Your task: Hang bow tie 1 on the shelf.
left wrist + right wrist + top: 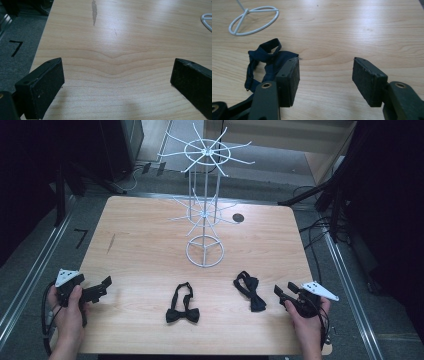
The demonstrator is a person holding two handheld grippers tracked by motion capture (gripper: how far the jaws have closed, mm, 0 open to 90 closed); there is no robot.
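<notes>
Right gripper [282, 294] spread and empty beside navy bow tie [249, 290], left gripper [102, 286] spread near table's [150, 245] left edge

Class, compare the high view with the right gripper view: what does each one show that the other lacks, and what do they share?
High view alone: the full white wire rack with its hooked tiers, a second black bow tie near the table's middle, both of the person's hands, and the left tongs.

Right gripper view alone: a close look at the right tongs, their jaws apart with bare wood between them and the pads' rough texture visible.

Both: the dark bow tie beside the right tongs, the rack's ring base and the wooden table.
</notes>
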